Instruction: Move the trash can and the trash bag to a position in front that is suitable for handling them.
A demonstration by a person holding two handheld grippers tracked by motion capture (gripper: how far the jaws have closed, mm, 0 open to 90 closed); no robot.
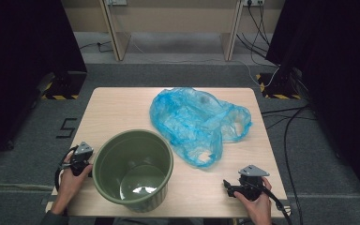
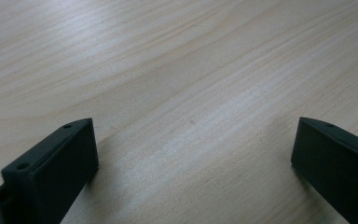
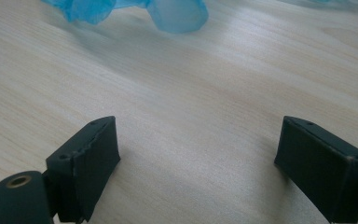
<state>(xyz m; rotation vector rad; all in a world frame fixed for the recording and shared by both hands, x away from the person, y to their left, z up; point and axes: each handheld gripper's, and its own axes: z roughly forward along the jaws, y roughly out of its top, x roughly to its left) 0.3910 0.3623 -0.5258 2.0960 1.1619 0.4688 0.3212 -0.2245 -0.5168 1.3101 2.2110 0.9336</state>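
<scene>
Bucket [image 1: 133, 168] and blue bag [image 1: 194, 122] share pale wooden table [image 1: 117, 110]; both grippers spread, holding nothing.

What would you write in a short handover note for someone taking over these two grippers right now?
Left gripper: open, empty, low over the table just left of the green bin.
Right gripper: open, empty, at the table's near right edge.
Blue plastic bag: lies crumpled behind and to the right of the bin, untouched.
Bin: upright, no liner in it.
Done: nothing yet.
Left: probably pick up the bag, open it and fit it into the bin.
</scene>
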